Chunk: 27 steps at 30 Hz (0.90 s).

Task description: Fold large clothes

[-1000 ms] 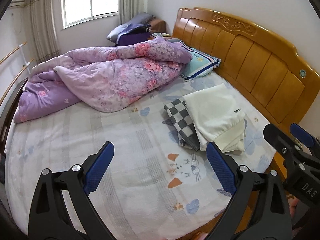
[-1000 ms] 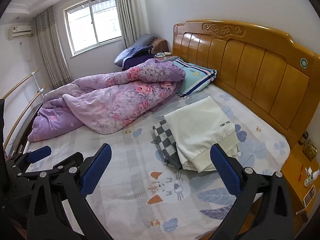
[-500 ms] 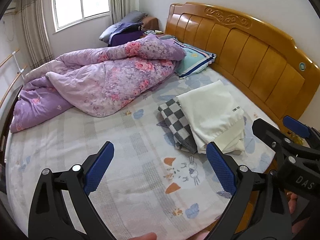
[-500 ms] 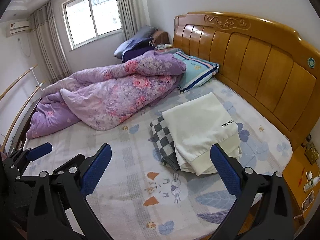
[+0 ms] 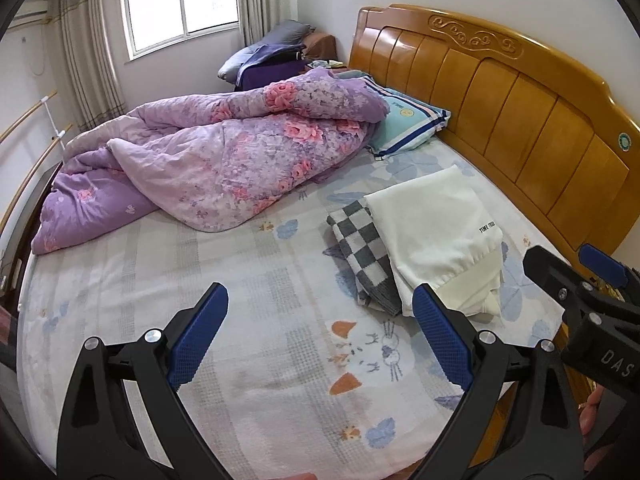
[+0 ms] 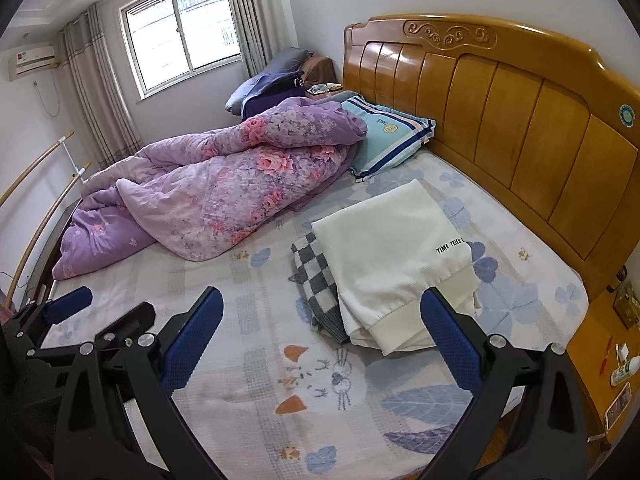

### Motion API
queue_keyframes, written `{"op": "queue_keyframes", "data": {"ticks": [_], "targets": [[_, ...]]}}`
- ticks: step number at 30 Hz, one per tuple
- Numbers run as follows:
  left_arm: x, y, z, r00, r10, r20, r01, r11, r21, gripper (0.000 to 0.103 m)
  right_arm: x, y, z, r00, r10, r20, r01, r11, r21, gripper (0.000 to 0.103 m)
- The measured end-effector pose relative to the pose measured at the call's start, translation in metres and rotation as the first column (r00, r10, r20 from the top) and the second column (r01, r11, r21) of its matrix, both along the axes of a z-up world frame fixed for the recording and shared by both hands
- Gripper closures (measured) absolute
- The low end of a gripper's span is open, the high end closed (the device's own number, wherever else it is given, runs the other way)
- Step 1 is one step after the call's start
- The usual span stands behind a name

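A folded cream garment [image 5: 436,232] lies on the bed near the headboard, on top of a folded grey and white checked garment [image 5: 360,248]. Both also show in the right wrist view: the cream garment [image 6: 396,264] and the checked garment [image 6: 316,280]. My left gripper [image 5: 320,332] is open and empty above the near part of the bed, short of the pile. My right gripper [image 6: 320,336] is open and empty beside it, just in front of the pile. Each gripper shows at the edge of the other's view.
A crumpled purple floral quilt [image 5: 208,164] covers the far left of the bed. A striped teal pillow [image 5: 404,128] lies by the wooden headboard [image 5: 520,112]. A nightstand [image 6: 600,360] with small items stands at the right. The patterned sheet [image 5: 256,280] lies bare in front.
Both grippers have drifted slightly, with the views shifting a little over the bed. The clothes pile has not moved. Both grippers stay open.
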<state>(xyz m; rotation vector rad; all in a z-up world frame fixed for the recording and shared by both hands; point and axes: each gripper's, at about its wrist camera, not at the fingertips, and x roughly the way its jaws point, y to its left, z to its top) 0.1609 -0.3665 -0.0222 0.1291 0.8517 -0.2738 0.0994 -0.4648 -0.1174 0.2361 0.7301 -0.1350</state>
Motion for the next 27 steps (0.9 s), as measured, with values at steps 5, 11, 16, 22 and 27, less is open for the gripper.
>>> {"op": "queue_keyframes", "data": {"ticks": [5,11,16,22,27], "targets": [[-0.001,-0.001,0.002,1.000,0.009,0.014,-0.009,1.000,0.001,0.009,0.001,0.000,-0.004,1.000,0.020,-0.007,-0.020,1.000,-0.006,0.008],[0.000,-0.004,0.001,1.000,0.003,0.011,-0.003,1.000,0.001,0.009,-0.002,-0.002,-0.006,1.000,0.024,-0.004,-0.024,1.000,0.001,0.008],[-0.001,-0.005,0.000,1.000,0.001,0.009,-0.001,1.000,0.005,0.009,-0.003,-0.002,-0.007,1.000,0.015,-0.010,-0.015,1.000,0.013,0.008],[-0.006,-0.004,-0.002,1.000,-0.013,0.001,0.013,1.000,0.015,0.009,-0.006,-0.001,-0.010,1.000,0.006,-0.017,-0.006,1.000,0.017,0.008],[-0.008,-0.003,-0.002,1.000,-0.025,0.005,0.025,1.000,0.008,0.009,-0.010,-0.002,-0.009,1.000,-0.011,-0.013,0.012,1.000,0.024,0.008]]}}
